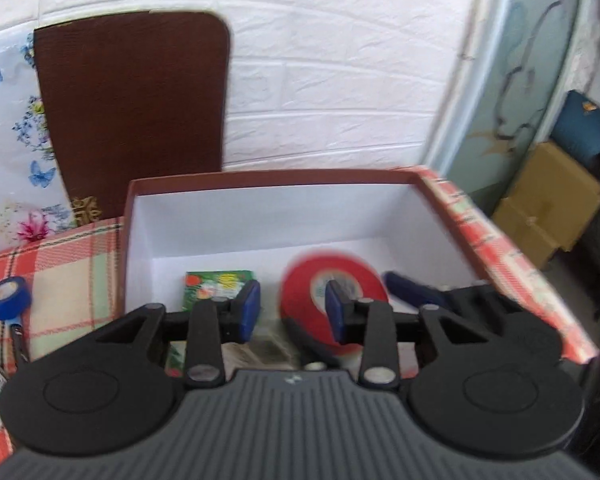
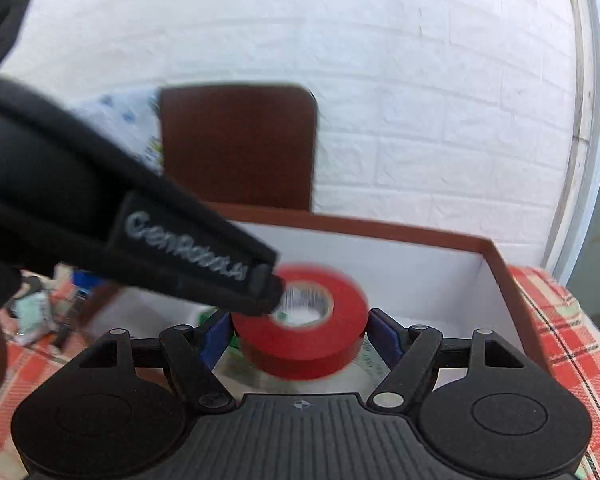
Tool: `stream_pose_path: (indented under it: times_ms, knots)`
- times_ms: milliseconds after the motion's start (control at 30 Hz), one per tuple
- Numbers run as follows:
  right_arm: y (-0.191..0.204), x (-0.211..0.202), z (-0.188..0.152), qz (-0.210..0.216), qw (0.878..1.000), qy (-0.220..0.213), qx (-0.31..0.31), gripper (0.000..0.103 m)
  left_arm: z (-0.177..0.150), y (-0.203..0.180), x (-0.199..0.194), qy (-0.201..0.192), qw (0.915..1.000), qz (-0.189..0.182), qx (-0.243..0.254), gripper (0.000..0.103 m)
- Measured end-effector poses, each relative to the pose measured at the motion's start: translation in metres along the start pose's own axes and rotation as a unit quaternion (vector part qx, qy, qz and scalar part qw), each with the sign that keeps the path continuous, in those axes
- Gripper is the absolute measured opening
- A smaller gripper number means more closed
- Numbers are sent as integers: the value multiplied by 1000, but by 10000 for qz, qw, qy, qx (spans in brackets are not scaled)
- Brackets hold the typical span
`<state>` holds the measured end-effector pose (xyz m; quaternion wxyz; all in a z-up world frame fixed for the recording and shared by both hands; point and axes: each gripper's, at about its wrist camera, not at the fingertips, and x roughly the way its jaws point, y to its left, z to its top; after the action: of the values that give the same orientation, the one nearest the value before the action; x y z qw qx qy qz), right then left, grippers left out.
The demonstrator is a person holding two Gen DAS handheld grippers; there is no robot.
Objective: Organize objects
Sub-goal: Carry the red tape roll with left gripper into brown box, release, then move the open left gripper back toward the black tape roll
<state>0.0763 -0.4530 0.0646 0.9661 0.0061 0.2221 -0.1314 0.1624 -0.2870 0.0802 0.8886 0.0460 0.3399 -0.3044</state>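
Observation:
A red tape roll (image 2: 304,332) sits between the blue pads of my right gripper (image 2: 300,334), which is shut on it, over an open white-lined box (image 2: 496,256). In the left wrist view the same red roll (image 1: 300,296) hangs over the box (image 1: 140,216), just beyond my left gripper (image 1: 292,310), which is open and empty. The right gripper's blue finger (image 1: 412,290) shows behind the roll. The left gripper's black body (image 2: 140,236) crosses the right wrist view, with its tip near the roll's hole. A green packet (image 1: 216,284) lies in the box.
A blue tape roll (image 1: 8,296) lies on the plaid cloth (image 1: 72,268) left of the box, with other small items (image 2: 36,312) there. A brown board (image 1: 132,108) leans on the white brick wall behind. Cardboard boxes (image 1: 548,204) stand at the right.

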Motion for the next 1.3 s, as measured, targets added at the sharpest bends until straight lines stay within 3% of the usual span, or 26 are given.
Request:
stream_pose_path:
  times_ms: [300, 400, 700, 800, 933, 1033, 1167, 1233, 1267, 1300]
  knots:
    - [-6, -47, -27, -120, 9936, -610, 941, 79, -17, 10, -19, -63, 9980, 581, 252, 42]
    - [-4, -65, -30, -356, 9905, -848, 1023, 84, -25, 13, -35, -76, 9976, 646, 224, 44]
    - [25, -119, -43, -250, 9834, -1268, 1274, 88, -59, 44, -82, -267, 9960, 853, -5, 50]
    - [53, -117, -54, -66, 9866, -1143, 1160, 92, -84, 69, -92, -286, 9937, 1078, -86, 53]
    - [98, -107, -69, 645, 9901, -865, 899, 94, -124, 122, -102, -85, 9884, 1490, -266, 53]
    - [135, -95, -71, 1175, 9908, -519, 427, 95, -151, 169, -107, 46, 9769, 2116, -290, 55]
    - [186, -71, -66, 1486, 9880, -283, -295, 91, -176, 237, -113, 59, 9607, 2689, -681, 55]
    - [206, -51, -59, 1526, 9873, -70, -439, 88, -189, 258, -115, -155, 9587, 2684, -924, 64]
    - [214, -39, -54, 1538, 9869, 30, -490, 82, -196, 263, -117, -351, 9584, 2666, -960, 71]
    - [222, -28, -49, 1555, 9862, 93, -566, 75, -200, 267, -118, -487, 9589, 2596, -1037, 71]
